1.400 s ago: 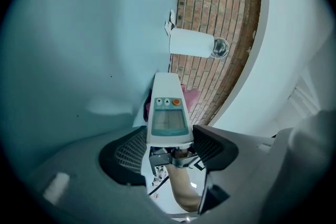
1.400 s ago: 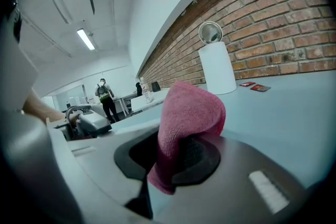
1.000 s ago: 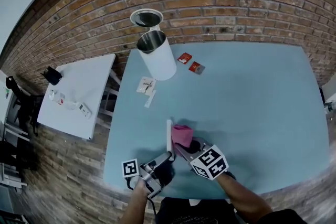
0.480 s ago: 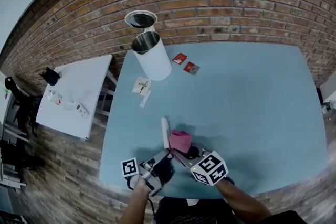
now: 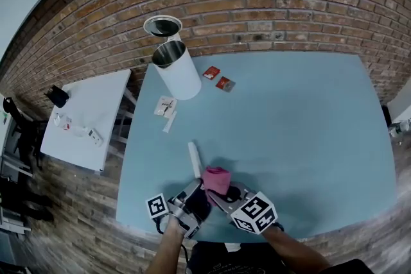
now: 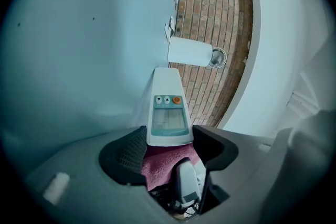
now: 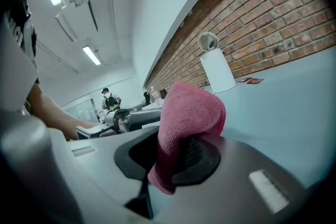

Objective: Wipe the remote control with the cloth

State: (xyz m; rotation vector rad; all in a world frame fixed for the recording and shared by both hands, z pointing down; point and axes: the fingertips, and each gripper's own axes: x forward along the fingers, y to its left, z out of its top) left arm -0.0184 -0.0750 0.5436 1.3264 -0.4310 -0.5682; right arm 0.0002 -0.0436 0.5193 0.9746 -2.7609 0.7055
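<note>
Far to the left of the remote control (image 5: 194, 160) stands a small white side desk (image 5: 96, 99) with a few small things on it, too small to name. Beyond the remote control and a little to its left, a white cylinder (image 5: 178, 74) stands open on the blue desk (image 5: 308, 125), and some paper packets (image 5: 166, 106) lie between the two. The left tongs (image 5: 196, 192) are at the near end of the remote control and are clamped on it. In the left gripper view the two pads sit on each side of its lower body, and the display and the three buttons point to the camera. The remote control reaches out from these tongs over the near part of the blue desk. Just to the right of it is the pink cloth (image 5: 216, 178), bunched up, and the right tongs (image 5: 219, 192) are closed tightly on it with a fold rising above the pads. The cloth seems to touch the near end of the remote control from below, but the contact is partly hidden. Beyond the remote control and slightly to its right, two red sachets (image 5: 217, 77) lie near the brick wall (image 5: 257, 3).
</note>
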